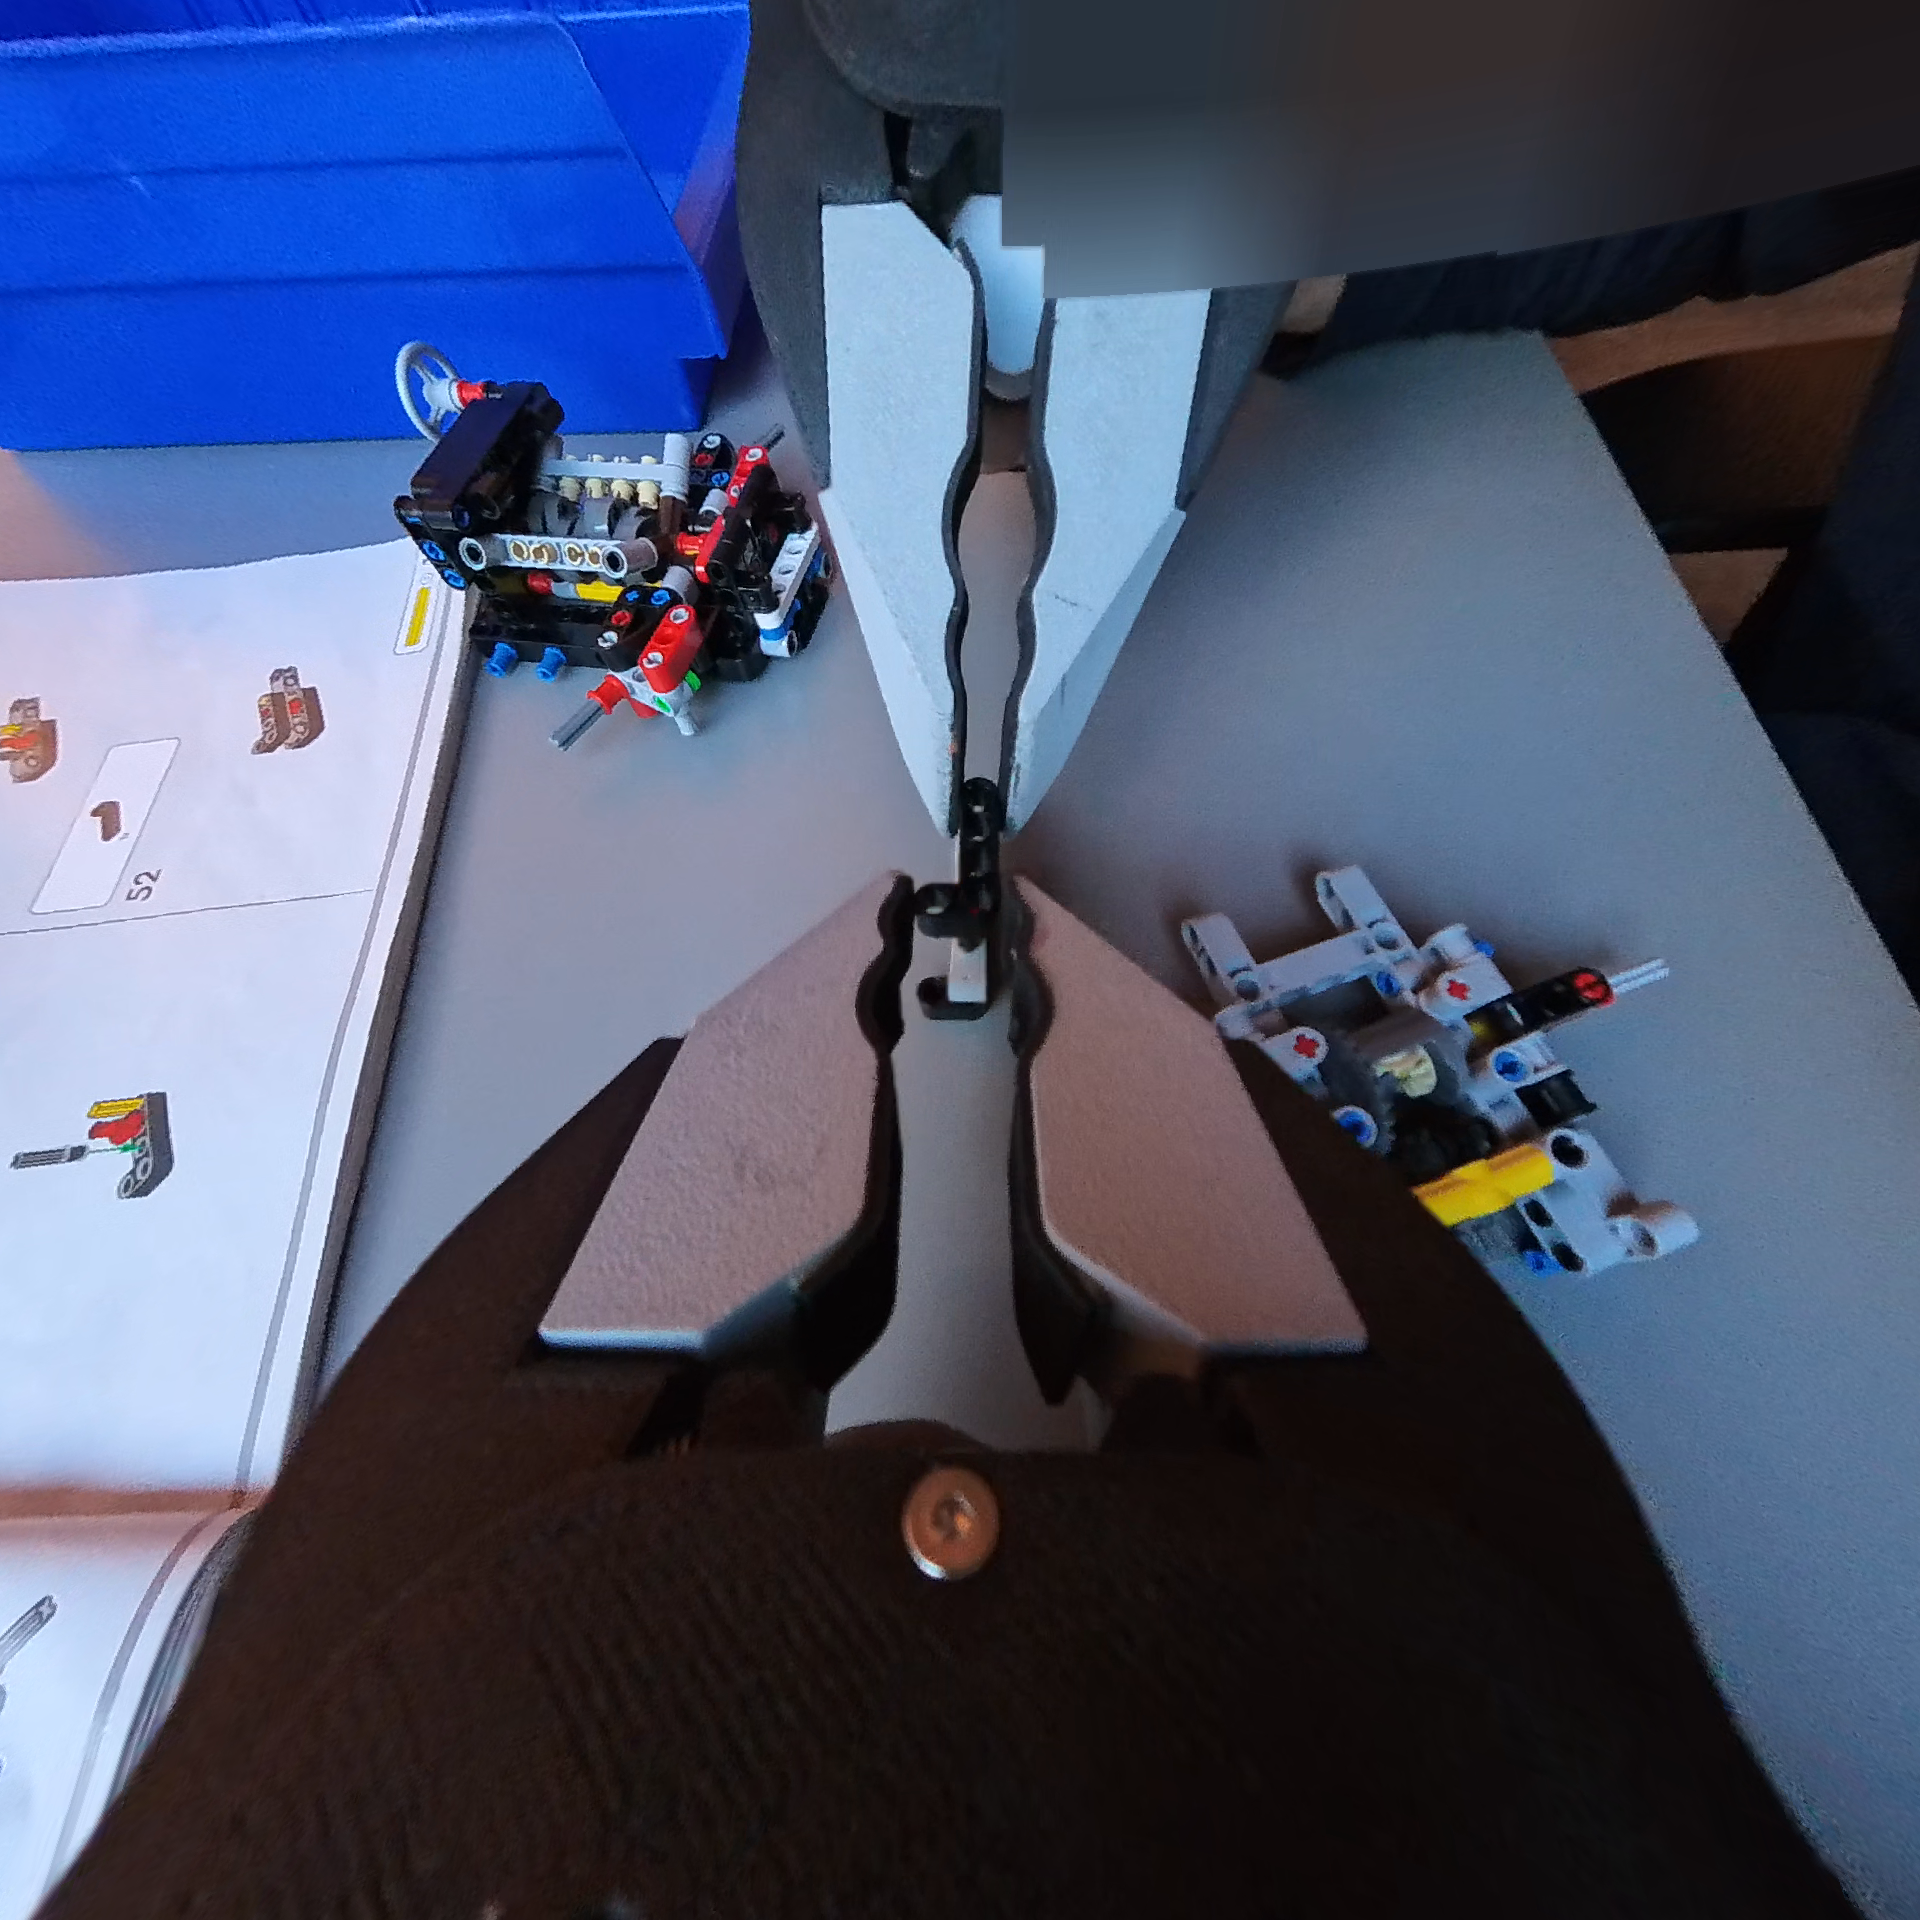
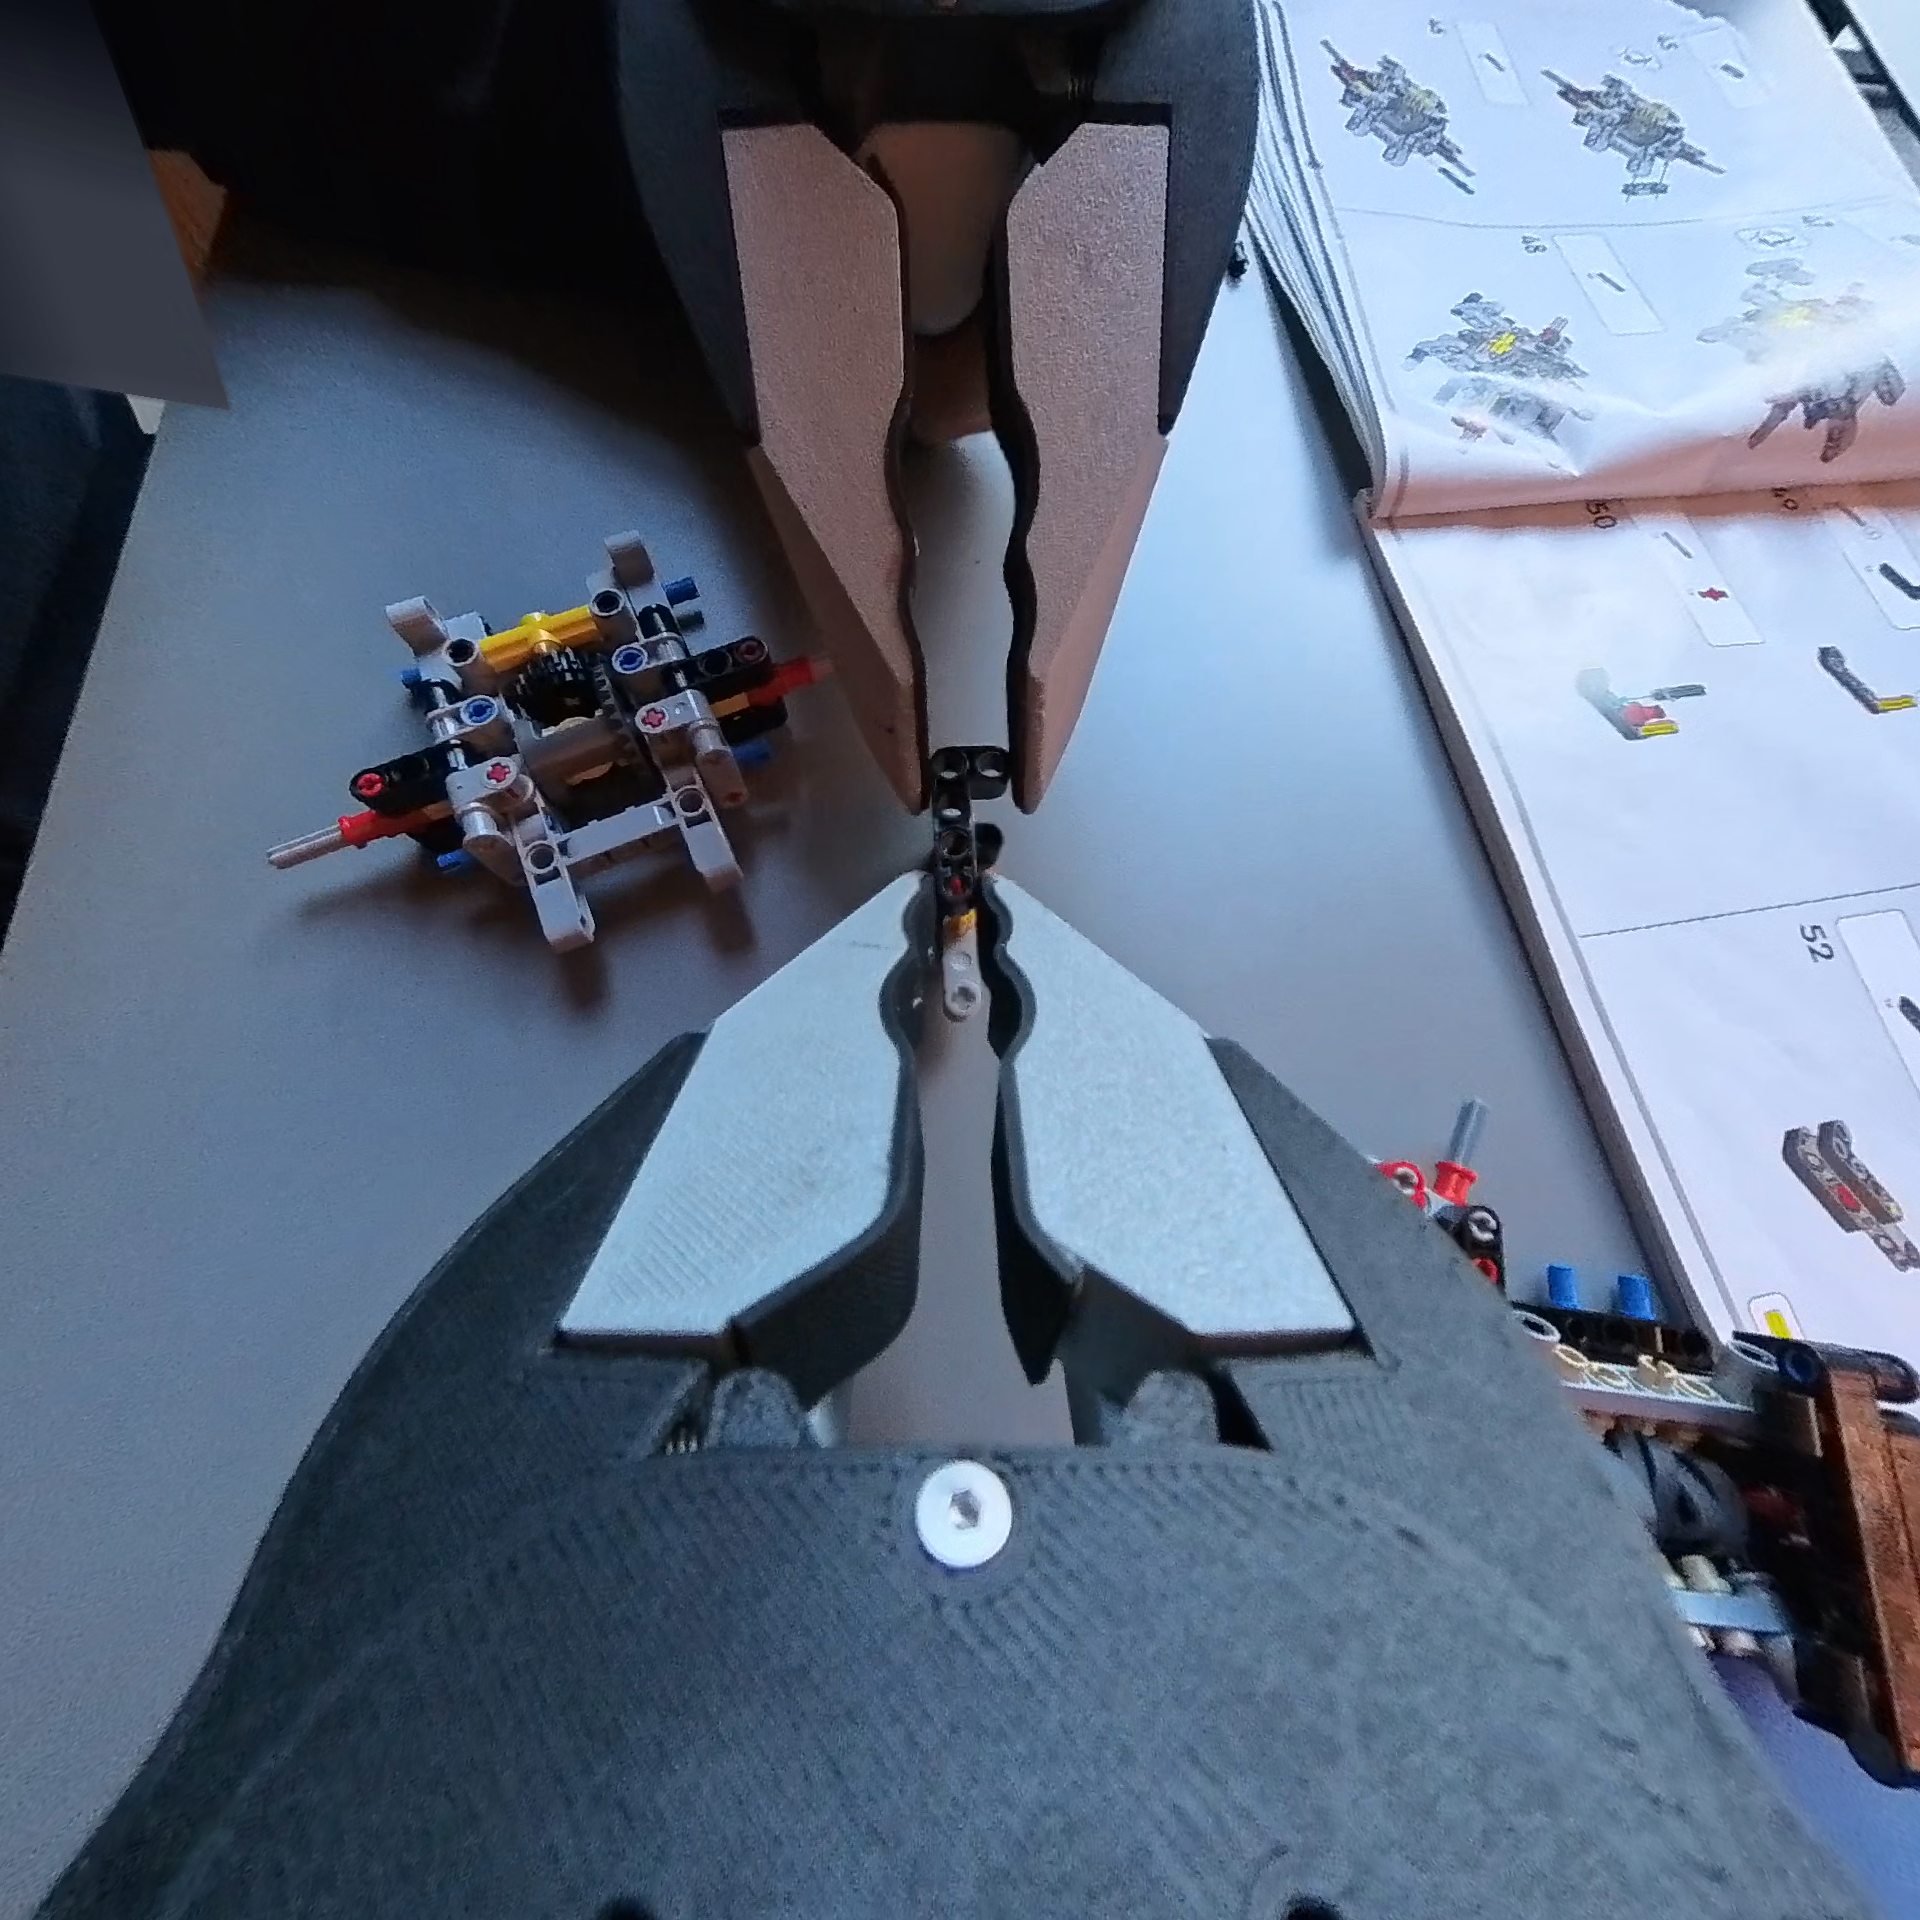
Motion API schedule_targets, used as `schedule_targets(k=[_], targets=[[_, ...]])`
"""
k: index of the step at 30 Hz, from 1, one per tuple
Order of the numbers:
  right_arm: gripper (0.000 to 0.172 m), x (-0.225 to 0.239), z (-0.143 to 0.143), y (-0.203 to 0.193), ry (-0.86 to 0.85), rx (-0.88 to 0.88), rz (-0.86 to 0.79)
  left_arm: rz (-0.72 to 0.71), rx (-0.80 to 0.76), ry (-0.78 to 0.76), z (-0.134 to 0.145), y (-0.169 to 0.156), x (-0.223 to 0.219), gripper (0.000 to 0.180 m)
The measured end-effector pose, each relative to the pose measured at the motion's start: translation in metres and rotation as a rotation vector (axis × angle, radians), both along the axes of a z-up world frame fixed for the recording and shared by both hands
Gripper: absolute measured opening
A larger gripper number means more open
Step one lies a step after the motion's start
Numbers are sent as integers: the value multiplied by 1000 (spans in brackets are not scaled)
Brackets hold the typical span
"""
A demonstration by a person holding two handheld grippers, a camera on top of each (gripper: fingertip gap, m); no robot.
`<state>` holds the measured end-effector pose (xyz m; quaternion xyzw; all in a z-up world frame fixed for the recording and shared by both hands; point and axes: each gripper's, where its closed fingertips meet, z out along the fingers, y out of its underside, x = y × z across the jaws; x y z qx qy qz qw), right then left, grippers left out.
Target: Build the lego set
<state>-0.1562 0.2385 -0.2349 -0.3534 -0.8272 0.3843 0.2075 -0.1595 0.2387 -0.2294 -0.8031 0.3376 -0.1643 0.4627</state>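
A small black L-shaped beam assembly (image 1: pixel 977 862) hangs above the grey table (image 1: pixel 1351 675), held from both ends. My left gripper (image 1: pixel 961 899), with tan fingers, is shut on its near end, and both pads press on the black piece. My right gripper (image 2: pixel 956 883), with grey fingers, is shut on the other end of the beam assembly (image 2: pixel 956 831), where a light grey link (image 2: pixel 961 982) and a yellow bit sit between its pads. The right gripper also shows in the left wrist view (image 1: pixel 982 821), tip to tip with the left. The left gripper also shows in the right wrist view (image 2: pixel 971 800).
A black and red build (image 1: pixel 613 561) lies at the back left, in front of a blue bin (image 1: pixel 312 208). A grey build with a yellow part and gears (image 1: pixel 1455 1070) lies at the right; it also shows in the right wrist view (image 2: pixel 571 727). An open instruction booklet (image 1: pixel 208 831) lies at the left. Only a small space, under 4 cm, lies between the two pairs of fingers.
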Motion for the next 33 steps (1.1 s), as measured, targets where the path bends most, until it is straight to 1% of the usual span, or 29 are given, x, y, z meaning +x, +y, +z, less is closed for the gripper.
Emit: schedule_targets(k=[5,10,26,33], targets=[[4,0,-3,-2,9,-6,3,-11,-15,-20,-3,-2,0,13],[4,0,-6,-2,2,-8,0,-8,-21,2,-5,-2,-1,13],[3,-1,-4,0,14,-24,-13,8,-22,-5,-5,0,-2,13],[4,0,-4,1,-3,-79,-11,13,-26,-1,-6,1,-2,13]])
